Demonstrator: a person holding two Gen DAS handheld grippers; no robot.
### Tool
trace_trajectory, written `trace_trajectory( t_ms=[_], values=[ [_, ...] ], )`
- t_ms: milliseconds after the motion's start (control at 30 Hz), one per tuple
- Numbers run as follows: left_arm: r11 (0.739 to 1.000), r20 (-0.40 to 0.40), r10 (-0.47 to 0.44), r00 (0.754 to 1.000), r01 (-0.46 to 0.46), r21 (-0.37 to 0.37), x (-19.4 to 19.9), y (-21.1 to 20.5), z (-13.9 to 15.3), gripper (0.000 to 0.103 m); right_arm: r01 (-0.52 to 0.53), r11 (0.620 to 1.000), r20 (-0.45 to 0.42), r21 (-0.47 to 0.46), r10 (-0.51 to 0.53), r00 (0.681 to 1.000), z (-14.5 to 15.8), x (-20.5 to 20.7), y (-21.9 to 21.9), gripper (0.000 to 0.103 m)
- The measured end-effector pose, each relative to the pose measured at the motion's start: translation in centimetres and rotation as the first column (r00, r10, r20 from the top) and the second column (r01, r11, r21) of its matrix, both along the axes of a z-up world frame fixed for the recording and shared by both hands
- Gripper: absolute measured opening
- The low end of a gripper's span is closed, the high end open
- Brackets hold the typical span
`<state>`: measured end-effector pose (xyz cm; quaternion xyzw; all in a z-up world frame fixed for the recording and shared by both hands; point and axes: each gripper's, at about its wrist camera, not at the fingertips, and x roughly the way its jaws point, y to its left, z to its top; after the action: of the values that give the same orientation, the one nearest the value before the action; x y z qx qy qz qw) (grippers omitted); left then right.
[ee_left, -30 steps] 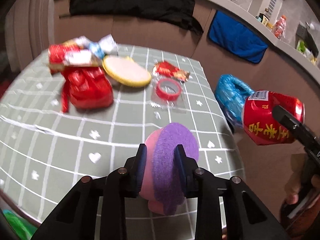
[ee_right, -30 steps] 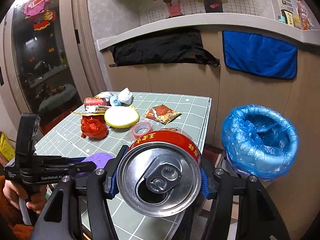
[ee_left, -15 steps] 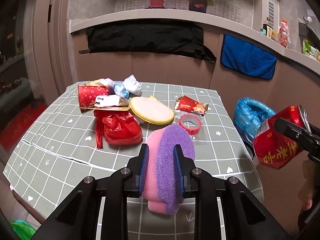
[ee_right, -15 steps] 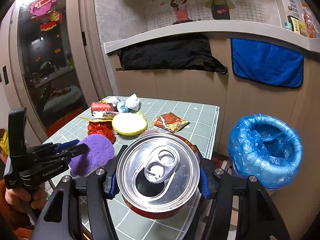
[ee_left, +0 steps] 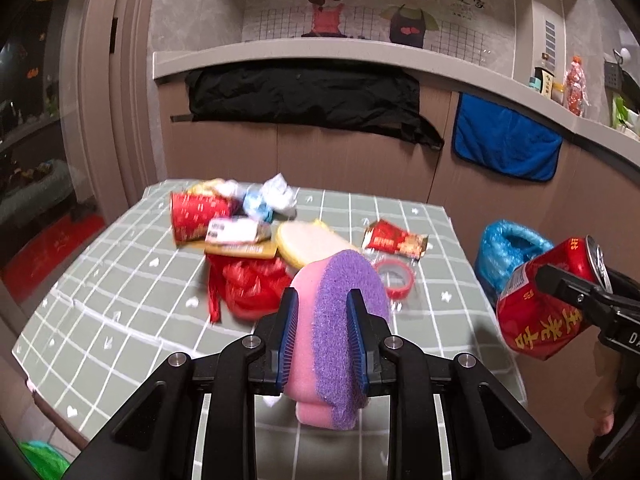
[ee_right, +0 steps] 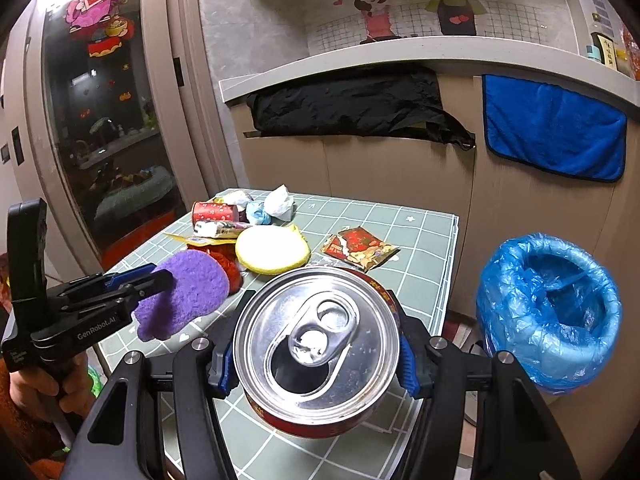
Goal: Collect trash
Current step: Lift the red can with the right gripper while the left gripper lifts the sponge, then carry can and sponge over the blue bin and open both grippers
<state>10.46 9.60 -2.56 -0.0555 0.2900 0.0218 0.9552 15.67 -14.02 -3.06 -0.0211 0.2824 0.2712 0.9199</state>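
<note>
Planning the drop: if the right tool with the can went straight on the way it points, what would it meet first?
Probably the green table near the red snack wrapper, not the blue-lined bin, which sits off to its right; depth is unclear.

2 tools (ee_left: 323,336) (ee_right: 316,350), 1 sponge (ee_left: 340,320), 1 can (ee_right: 316,344), 1 tape roll (ee_left: 395,279), 1 bin (ee_right: 548,308)

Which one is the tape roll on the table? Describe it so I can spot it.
On the green checked table, look toward its right edge, near the blue-lined bin. The tape roll lies flat just in front of the red snack wrapper. It is the only red ring there.
</note>
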Motion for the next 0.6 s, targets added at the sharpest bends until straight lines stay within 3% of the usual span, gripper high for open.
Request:
trace_trajectory(
  t_ms=[167, 333, 367, 433, 600],
  values=[
    [0.999, 0.087, -0.044, 0.995, 0.043, 0.019, 2.0, -2.4, 3.3, 0.025, 0.035, 0.999, 0.037, 0.021, -0.036, 0.999, 1.6, 1.1, -1.4, 0.056],
    [0.989, 0.159, -0.143, 0.977, 0.146, -0.004, 5.5, -6.8, 6.8, 0.025, 0.108, 0.994, 0.154, -0.003, -0.107, 0.982, 5.0, 2.2, -4.0, 0.056],
    [0.986, 0.164, -0.164, 0.973, 0.167, -0.006, 6.2, -7.7, 7.2, 0.025, 0.159, 0.987, 0.206, -0.01, -0.153, 0.966, 6.4, 2.8, -5.9, 0.056],
    [0.975, 0.176, -0.219, 0.96, 0.224, -0.006, 8.2, -10.3, 7.8, 0.025, 0.206, 0.979, 0.23, -0.002, -0.2, 0.952, 7.3, 3.4, -8.0, 0.056],
    [0.939, 0.165, -0.338, 0.927, 0.345, -0.013, 13.0, -16.6, 7.3, 0.022, 0.298, 0.954, 0.222, 0.017, -0.294, 0.929, 7.7, 5.2, -13.0, 0.056]
  ],
)
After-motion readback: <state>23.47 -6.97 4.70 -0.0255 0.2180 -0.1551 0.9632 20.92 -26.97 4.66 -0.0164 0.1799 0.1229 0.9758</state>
